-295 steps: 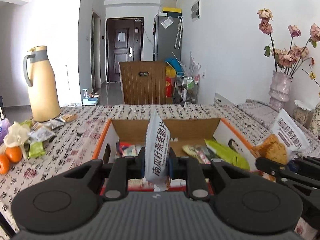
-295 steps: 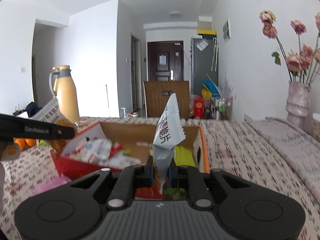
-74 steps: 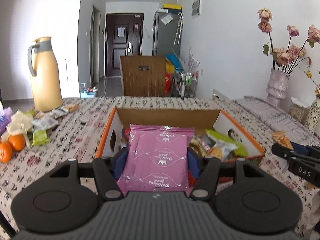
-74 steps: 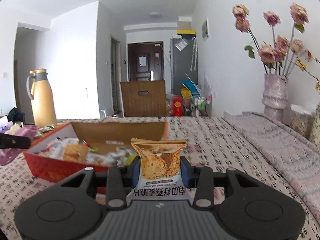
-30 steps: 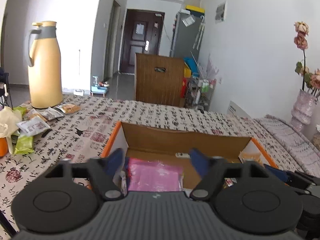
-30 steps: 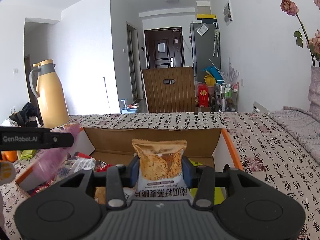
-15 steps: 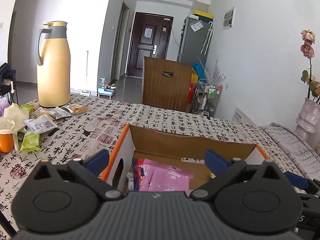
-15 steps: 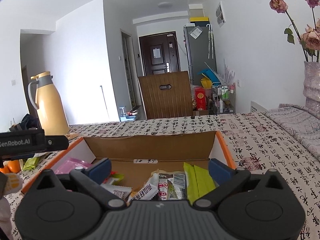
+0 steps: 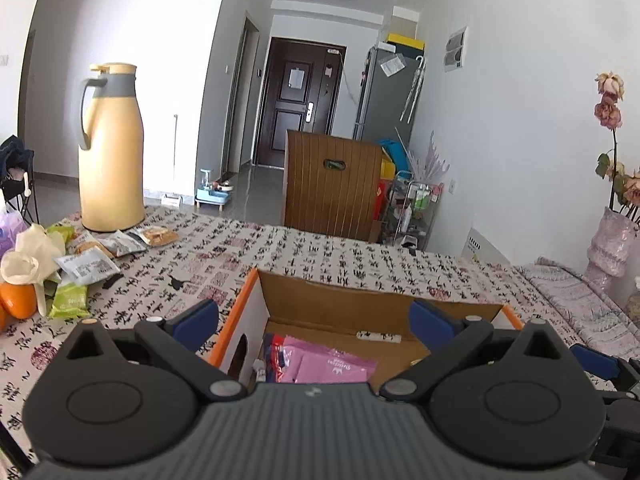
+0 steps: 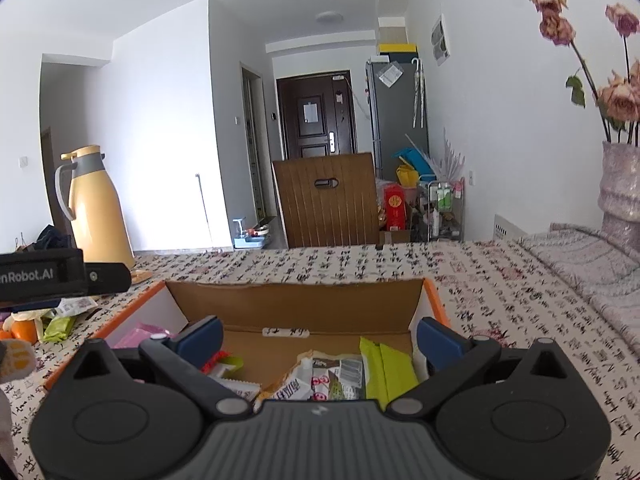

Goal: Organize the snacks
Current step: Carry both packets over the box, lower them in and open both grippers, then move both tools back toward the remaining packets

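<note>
An open cardboard box with an orange rim [image 9: 256,280] [image 10: 434,300] sits on the patterned tablecloth. In the left wrist view a pink snack packet [image 9: 328,366] lies inside it. In the right wrist view the box holds a green packet [image 10: 386,368], an orange-and-white cracker packet [image 10: 316,380] and the pink packet [image 10: 136,332]. My left gripper [image 9: 314,318] is open and empty above the box's near left side. My right gripper [image 10: 318,334] is open and empty above the box's near right side. Loose snack packets [image 9: 88,266] lie on the table at far left.
A yellow thermos jug [image 9: 108,152] stands at the table's far left by oranges [image 9: 18,300] and a white bag. A vase of dried roses [image 9: 610,240] [image 10: 620,184] stands at right. A wooden chair back [image 9: 332,184] is beyond the table's far edge.
Both grippers have opened and let their packets fall into the box: the left released the pink packet, the right the cracker packet. Both have since risen slightly.
</note>
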### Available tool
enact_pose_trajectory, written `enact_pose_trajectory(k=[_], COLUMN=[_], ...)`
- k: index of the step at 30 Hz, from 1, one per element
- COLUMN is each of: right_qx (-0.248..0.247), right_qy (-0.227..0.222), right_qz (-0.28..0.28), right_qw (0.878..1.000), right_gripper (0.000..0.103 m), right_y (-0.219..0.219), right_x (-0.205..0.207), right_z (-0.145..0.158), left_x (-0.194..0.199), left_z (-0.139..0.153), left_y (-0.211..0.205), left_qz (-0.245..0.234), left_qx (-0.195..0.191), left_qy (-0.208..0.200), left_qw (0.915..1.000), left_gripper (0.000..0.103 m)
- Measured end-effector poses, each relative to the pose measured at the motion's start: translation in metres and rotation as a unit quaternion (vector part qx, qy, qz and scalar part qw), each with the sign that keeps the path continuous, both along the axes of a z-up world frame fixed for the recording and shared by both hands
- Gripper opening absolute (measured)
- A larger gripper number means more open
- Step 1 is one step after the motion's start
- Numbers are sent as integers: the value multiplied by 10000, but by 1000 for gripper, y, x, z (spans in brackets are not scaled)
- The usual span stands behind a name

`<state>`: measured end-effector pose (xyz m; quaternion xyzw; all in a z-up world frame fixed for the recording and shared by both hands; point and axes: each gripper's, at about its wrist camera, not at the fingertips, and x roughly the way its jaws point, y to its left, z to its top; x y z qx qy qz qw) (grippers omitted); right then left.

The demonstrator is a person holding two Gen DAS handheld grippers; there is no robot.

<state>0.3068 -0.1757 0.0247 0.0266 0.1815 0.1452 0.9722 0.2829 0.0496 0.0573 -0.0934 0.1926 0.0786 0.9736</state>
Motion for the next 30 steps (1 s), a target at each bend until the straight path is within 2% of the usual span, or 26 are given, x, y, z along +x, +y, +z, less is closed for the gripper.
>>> enact_pose_trajectory(k=[6, 14, 26, 30], right_qx=[-50, -98, -167, -188], right_qy=[-47, 68, 541, 705], right_qz=[34, 117, 228, 267], right_qw=[10000, 9999, 9981, 9970], right_gripper=[103, 103, 103, 103], right_y=[1, 0, 0, -1], right_x=[-17, -50, -91, -99], right_z=[9, 7, -20, -28], left_x=[-18, -49, -98, -110], left_z=[11, 11, -17, -31], left_y=[-1, 2, 11, 19], left_qz=[-13, -19, -193, -190], left_qx=[57, 165, 308, 250], left_qy=[-85, -71, 267, 440], left_qw=[9999, 9998, 9990, 9985], left_gripper=[103, 103, 103, 103])
